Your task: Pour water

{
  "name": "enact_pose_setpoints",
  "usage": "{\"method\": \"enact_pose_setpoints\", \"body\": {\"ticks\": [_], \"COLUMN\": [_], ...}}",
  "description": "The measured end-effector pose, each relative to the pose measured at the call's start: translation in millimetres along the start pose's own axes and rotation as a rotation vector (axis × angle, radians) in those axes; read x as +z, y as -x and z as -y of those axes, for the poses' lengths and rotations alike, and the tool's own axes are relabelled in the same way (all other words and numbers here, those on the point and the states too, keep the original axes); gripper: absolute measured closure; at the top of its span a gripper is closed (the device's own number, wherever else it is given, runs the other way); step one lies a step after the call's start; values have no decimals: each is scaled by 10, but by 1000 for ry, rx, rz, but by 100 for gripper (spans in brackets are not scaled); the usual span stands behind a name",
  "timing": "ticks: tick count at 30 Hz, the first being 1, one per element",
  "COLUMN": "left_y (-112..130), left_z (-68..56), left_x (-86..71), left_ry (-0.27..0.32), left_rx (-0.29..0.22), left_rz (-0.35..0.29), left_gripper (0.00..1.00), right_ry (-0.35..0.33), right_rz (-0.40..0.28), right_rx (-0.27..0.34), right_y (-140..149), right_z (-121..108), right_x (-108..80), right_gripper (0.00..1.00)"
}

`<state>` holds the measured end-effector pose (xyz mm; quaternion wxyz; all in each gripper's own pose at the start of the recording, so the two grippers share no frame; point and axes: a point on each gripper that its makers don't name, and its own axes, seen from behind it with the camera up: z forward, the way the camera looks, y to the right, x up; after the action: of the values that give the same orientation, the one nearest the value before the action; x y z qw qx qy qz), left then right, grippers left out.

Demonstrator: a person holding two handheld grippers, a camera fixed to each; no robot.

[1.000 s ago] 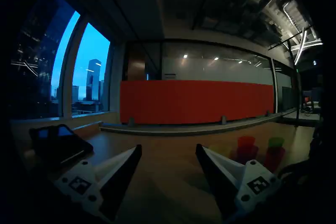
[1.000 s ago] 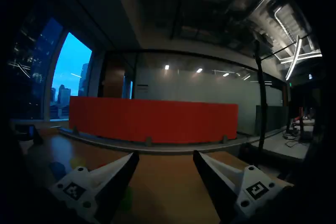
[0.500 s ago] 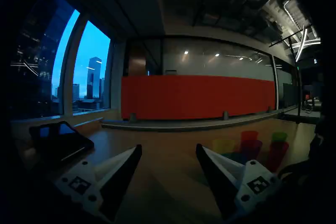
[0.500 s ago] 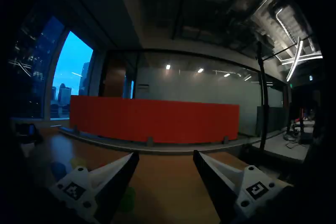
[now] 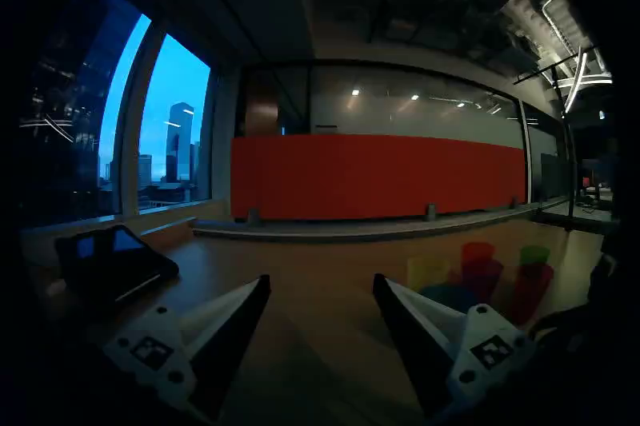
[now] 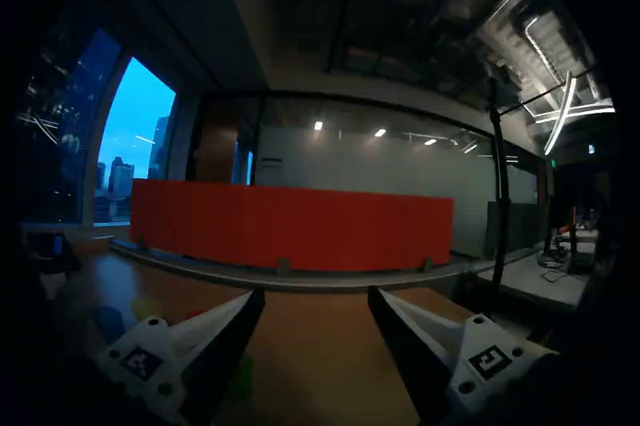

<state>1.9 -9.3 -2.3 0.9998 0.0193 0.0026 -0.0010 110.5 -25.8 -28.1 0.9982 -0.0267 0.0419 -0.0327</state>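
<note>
In the left gripper view my left gripper point(image 5: 320, 286) is open over a wooden table point(image 5: 320, 266), nothing between its fingers. To its right stand several coloured cups: a yellow one point(image 5: 426, 271), a blue one point(image 5: 450, 295), two red ones point(image 5: 480, 268) point(image 5: 528, 292) and a green one point(image 5: 534, 254). In the right gripper view my right gripper point(image 6: 316, 298) is open and empty above the table point(image 6: 320, 346). Faint blue point(image 6: 108, 318), yellow point(image 6: 144, 308) and green point(image 6: 242, 366) cups show beside and behind its left finger.
A dark tablet-like device point(image 5: 112, 258) rests at the table's left by the window point(image 5: 168, 146). A long red panel point(image 5: 376, 177) runs along the table's far edge. A black post point(image 6: 498, 210) rises at the right, with more desks point(image 6: 552, 270) beyond.
The left gripper view has dipped a little, so the cups show more fully and the blue cup has come into sight. The right gripper has barely moved.
</note>
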Motion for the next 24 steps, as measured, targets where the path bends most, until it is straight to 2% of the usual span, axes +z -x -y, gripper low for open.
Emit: {"method": "enact_pose_setpoints", "body": {"ticks": [24], "left_y": [15], "left_z": [-13], "left_x": [15], "left_ry": [4], "left_rx": [1], "left_rz": [5], "left_gripper": [5], "right_ry": [-11], "right_rz": [-16], "right_rx": [8], "right_y": [-9], "right_z": [-58], "right_x": [-53], "right_gripper": [0]}}
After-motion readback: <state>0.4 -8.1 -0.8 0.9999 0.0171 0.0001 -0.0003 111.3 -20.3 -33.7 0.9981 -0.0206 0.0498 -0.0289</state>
